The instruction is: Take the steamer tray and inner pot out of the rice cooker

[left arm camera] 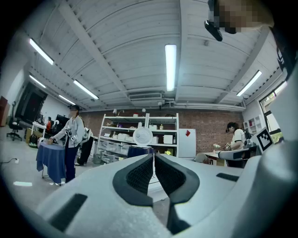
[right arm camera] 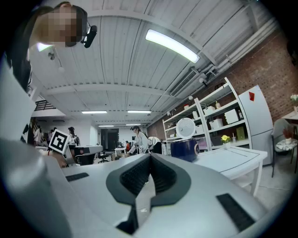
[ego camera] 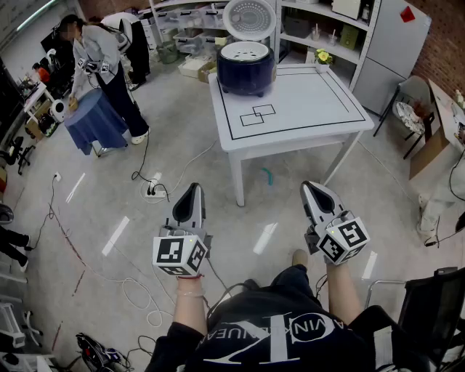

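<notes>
A dark blue rice cooker (ego camera: pixel 246 67) stands at the far left corner of a white table (ego camera: pixel 305 109), its round lid (ego camera: pixel 248 19) raised upright. A white perforated steamer tray (ego camera: pixel 245 51) sits in its top; the inner pot is hidden beneath. The cooker shows small in the right gripper view (right arm camera: pixel 185 149), and its lid (left arm camera: pixel 142 136) in the left gripper view. My left gripper (ego camera: pixel 191 190) and right gripper (ego camera: pixel 310 187) are held level over the floor, well short of the table. Both are shut with nothing in them, also in their own views: left gripper (left arm camera: pixel 153 156), right gripper (right arm camera: pixel 149 157).
Black lines are taped on the tabletop (ego camera: pixel 258 115). A person (ego camera: pixel 102 58) stands at a blue-draped stand (ego camera: pixel 93 120) at far left. Cables and a power strip (ego camera: pixel 155 191) lie on the floor. Shelves (ego camera: pixel 320 22) and a fridge (ego camera: pixel 392 43) stand behind the table; a chair (ego camera: pixel 410 105) is at right.
</notes>
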`<state>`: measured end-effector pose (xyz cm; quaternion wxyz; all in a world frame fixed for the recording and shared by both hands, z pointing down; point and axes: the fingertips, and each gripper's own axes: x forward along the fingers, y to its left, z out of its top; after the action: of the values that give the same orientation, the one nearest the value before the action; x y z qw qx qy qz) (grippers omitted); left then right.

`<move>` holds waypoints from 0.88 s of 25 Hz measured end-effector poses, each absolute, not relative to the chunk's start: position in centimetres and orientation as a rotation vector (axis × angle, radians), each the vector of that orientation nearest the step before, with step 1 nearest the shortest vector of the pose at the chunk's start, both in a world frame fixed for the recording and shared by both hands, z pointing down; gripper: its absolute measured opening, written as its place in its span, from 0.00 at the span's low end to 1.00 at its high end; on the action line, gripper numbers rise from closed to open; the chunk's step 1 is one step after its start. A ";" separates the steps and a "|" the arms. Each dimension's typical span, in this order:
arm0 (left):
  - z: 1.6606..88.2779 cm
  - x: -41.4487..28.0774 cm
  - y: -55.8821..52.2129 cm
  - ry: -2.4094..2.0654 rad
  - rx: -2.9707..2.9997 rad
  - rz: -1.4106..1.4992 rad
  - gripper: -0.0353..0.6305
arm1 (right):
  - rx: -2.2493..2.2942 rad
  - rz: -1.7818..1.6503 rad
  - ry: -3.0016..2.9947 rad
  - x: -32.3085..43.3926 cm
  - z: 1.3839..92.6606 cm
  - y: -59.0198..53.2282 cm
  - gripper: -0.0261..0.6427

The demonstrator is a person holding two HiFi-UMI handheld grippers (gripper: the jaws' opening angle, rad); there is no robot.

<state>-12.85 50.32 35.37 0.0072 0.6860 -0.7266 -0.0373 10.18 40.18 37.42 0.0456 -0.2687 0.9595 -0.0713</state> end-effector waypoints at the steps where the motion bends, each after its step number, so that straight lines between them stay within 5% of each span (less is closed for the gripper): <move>1: 35.4 -12.9 50.4 -2.272 2.145 -0.115 0.08 | -0.820 -0.218 2.928 10.1 37.3 40.3 0.03; 22: 36.2 -14.6 50.7 -2.294 2.105 -0.146 0.08 | -0.834 -0.219 2.952 8.5 37.8 39.9 0.03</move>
<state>-14.59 50.66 36.20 0.0122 0.6753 -0.7360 -0.0468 8.52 39.89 37.76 0.0328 -0.2711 0.9593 -0.0713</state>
